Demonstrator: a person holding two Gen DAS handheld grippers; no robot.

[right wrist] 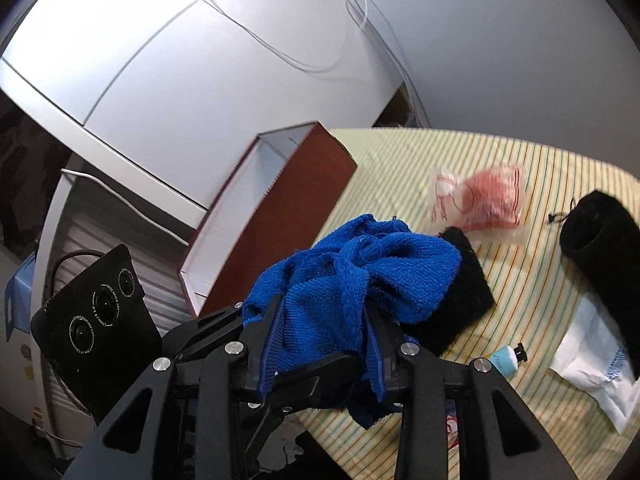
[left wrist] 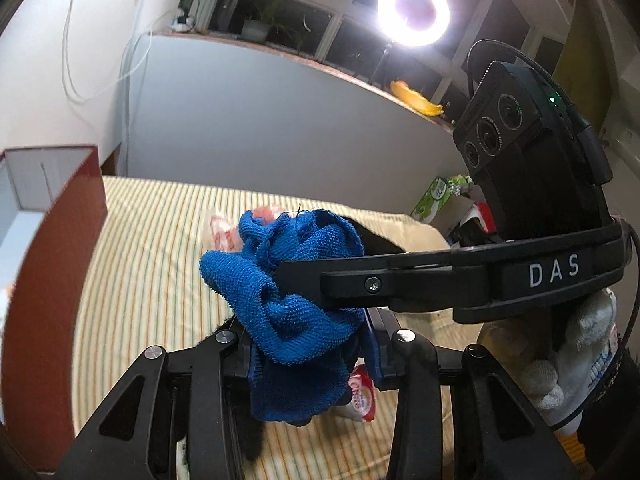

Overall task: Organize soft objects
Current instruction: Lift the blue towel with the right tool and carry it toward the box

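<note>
I record the surface (right wrist: pixel 520 280) first: a striped cloth covers it, with bare room between the scattered items and a rounded near edge that drops away below my tools. The red-brown box (right wrist: pixel 280 216) stands open at the left edge, its pale interior apparently empty, which I judge the likely destination. A black pouch (right wrist: pixel 596 232) lies well apart at the right; a bagged pink item (right wrist: pixel 480 200) sits near the middle.

The blue towel (right wrist: pixel 360 276) hangs bunched above the surface, held between both tools. My left tool (left wrist: pixel 308 344) is clenched on its lower folds; my right tool (right wrist: pixel 324 332) grips another fold. A black cloth (right wrist: pixel 460 292) lies just behind it.

I judge the towel light, limp and non-slippery; it will sag and trail. Hold at the bunched folds, and keep hanging ends clear of the box rim.
</note>
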